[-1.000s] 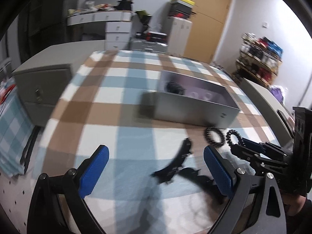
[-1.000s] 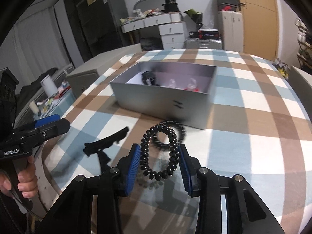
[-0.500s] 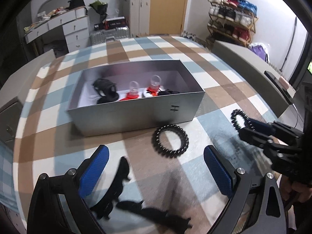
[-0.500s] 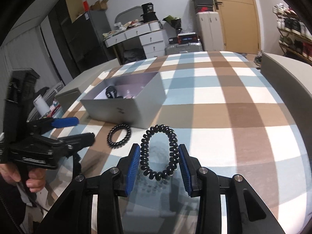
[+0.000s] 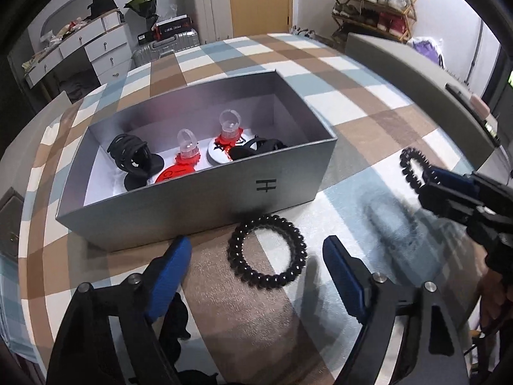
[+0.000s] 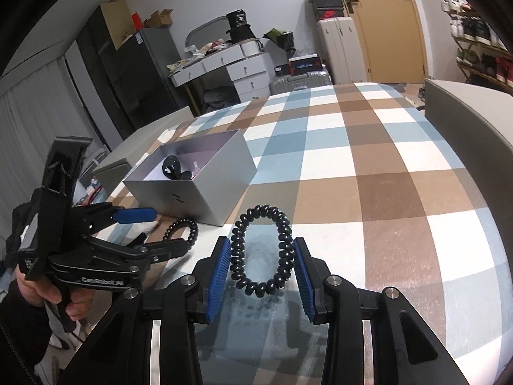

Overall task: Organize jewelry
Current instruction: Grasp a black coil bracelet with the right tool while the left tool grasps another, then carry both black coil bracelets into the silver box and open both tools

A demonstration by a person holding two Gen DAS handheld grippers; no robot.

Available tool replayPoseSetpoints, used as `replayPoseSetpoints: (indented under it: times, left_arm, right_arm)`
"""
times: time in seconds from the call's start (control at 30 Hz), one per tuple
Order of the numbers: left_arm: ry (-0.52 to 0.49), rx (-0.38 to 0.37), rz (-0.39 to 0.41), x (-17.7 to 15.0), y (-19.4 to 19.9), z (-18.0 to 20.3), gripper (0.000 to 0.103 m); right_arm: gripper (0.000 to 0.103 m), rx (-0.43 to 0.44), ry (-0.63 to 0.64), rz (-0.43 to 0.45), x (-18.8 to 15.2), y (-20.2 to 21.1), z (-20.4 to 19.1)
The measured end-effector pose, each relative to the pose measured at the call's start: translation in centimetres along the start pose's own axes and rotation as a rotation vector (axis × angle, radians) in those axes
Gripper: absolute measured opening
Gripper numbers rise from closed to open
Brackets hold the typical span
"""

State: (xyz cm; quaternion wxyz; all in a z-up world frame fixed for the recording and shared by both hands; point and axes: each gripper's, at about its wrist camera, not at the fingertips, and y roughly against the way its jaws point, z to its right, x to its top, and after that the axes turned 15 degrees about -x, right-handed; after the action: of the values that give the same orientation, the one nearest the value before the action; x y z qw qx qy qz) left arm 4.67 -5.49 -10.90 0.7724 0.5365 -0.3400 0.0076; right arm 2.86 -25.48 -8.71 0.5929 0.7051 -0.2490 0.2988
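Note:
A black spiral hair ring (image 5: 235, 252) lies on the checked cloth just in front of the grey box (image 5: 198, 192). My left gripper (image 5: 256, 256) straddles it; its jaws are closing, and the blue pads stand clear of the ring on both sides. My right gripper (image 6: 261, 253) is shut on a second black spiral ring (image 6: 263, 209), held upright above the cloth to the right of the box (image 6: 192, 199). In the left wrist view the right gripper (image 5: 426, 179) and its ring (image 5: 412, 166) show at the right. Inside the box are a black stand with ties (image 5: 134, 157) and two clear ring holders (image 5: 187, 147).
Black hair clips (image 5: 174, 317) lie on the cloth under my left gripper. A grey cabinet (image 5: 416, 73) borders the table on the right, with a shoe rack (image 5: 375, 3) behind it. A person's hand (image 6: 48, 292) holds the left gripper (image 6: 166, 229).
My left gripper swung from the hair clips to the ring before the box and tipped down; its jaws have narrowed. My right gripper carried its ring rightward, away from the box.

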Motion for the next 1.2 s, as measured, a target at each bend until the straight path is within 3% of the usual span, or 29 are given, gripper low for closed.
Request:
replayPoseSetpoints:
  times: [0.1,0.17,0.3,0.5,0.7,0.97,1.2]
  left_arm:
    - [-0.011,0.016,-0.008,0.0,-0.4,0.0,0.078]
    - [-0.002,-0.007,-0.018,-0.1,-0.7,-0.2,0.059]
    - [-0.009,-0.064,-0.005,-0.2,-0.7,-0.1,0.048]
    - [-0.035,-0.073,0.003,-0.4,-0.4,0.6,0.033]
    - [-0.042,-0.083,0.018,-1.0,0.4,0.6,0.031]
    - [0.032,-0.166,0.127,-1.8,3.7,-1.0,0.031]
    - [0.064,-0.119,0.224,-1.0,7.0,-2.2,0.031]
  right_arm:
    - [0.038,0.002,0.0,-0.004,-0.1,-0.1,-0.1]
    - [0.038,-0.002,0.007,-0.01,-0.1,-0.3,-0.3]
    - [0.038,-0.001,0.008,-0.011,-0.1,-0.5,-0.4]
    - [0.038,-0.013,0.006,-0.024,0.0,-0.9,-0.4]
    - [0.038,-0.027,0.024,-0.017,0.3,-0.4,-1.1]
    - [0.038,-0.024,0.037,0.023,1.7,0.6,-2.4]
    - [0.038,0.021,0.081,0.064,4.1,0.6,-4.7]
